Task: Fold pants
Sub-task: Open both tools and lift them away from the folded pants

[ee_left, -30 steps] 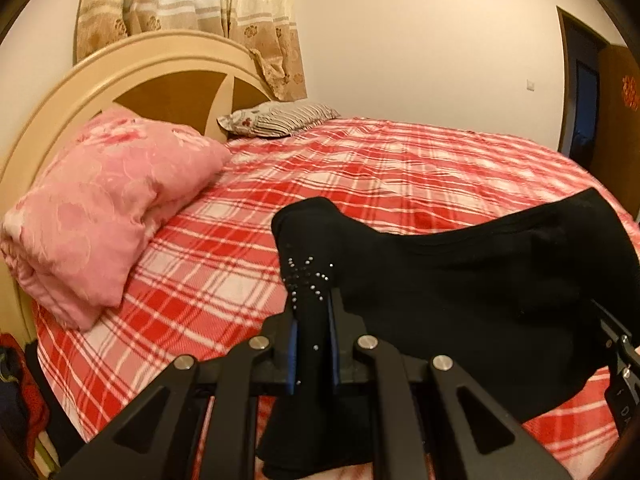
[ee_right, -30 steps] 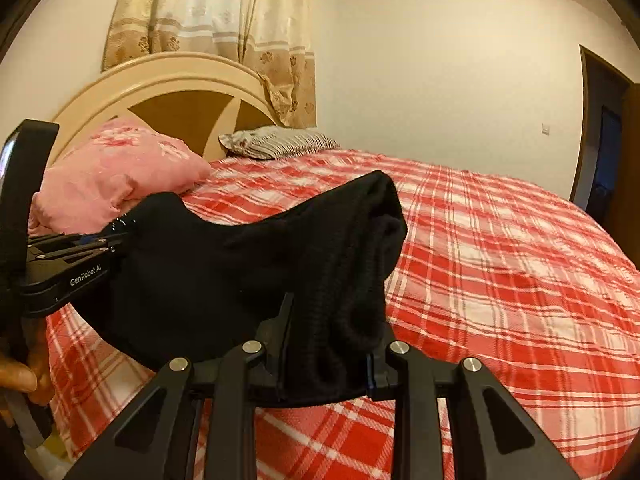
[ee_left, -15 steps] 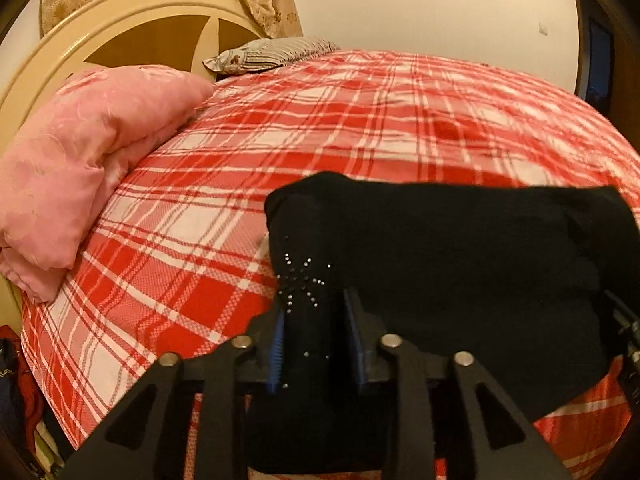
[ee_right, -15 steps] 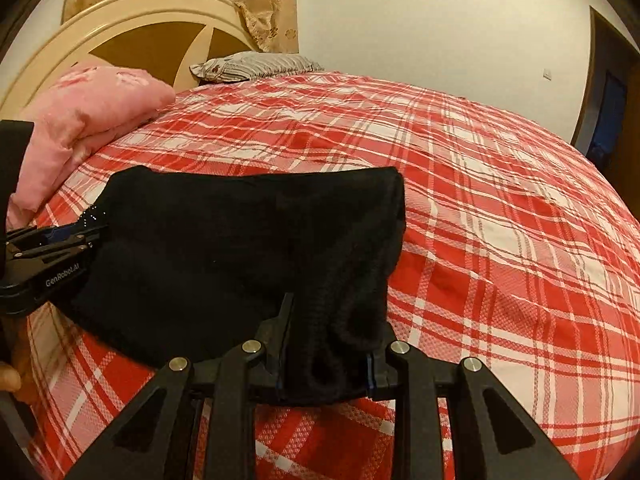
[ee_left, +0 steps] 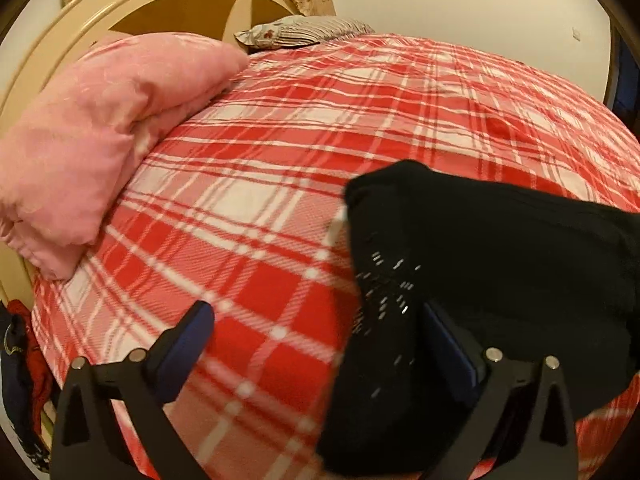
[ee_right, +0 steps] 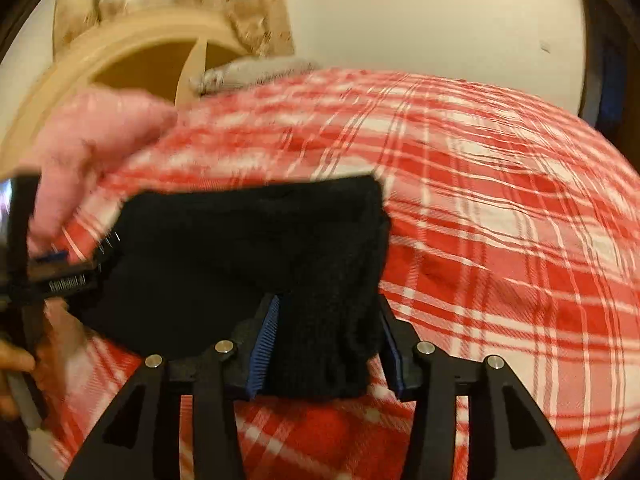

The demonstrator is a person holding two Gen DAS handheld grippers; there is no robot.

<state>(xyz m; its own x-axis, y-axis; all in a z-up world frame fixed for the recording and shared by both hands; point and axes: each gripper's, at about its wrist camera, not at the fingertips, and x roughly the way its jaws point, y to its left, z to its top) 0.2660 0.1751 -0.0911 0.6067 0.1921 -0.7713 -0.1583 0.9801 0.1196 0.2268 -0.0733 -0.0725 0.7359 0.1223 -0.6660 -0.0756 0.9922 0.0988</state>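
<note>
The black pants (ee_left: 500,264) lie folded on the red plaid bed (ee_left: 304,128), with a rhinestone patch (ee_left: 388,288) near their left corner. My left gripper (ee_left: 320,336) is open wide; the pants' corner rests against its right finger (ee_left: 448,340), while the left finger (ee_left: 192,332) is over bare bedspread. In the right wrist view the pants (ee_right: 240,248) spread flat, and their near right corner hangs loosely between the parted blue pads of my right gripper (ee_right: 328,344), which is open. The left gripper (ee_right: 60,276) shows at the pants' left edge.
A pink folded quilt (ee_left: 100,128) lies at the bed's left, by the cream headboard (ee_left: 168,12). A striped pillow (ee_left: 304,32) sits at the back. Clothes (ee_left: 20,360) hang beside the bed at lower left. A hand (ee_right: 12,360) holds the left gripper.
The pants came down from mid-air onto the bed. My left gripper opened wide and let go of the corner. The right gripper's fingers parted around its corner.
</note>
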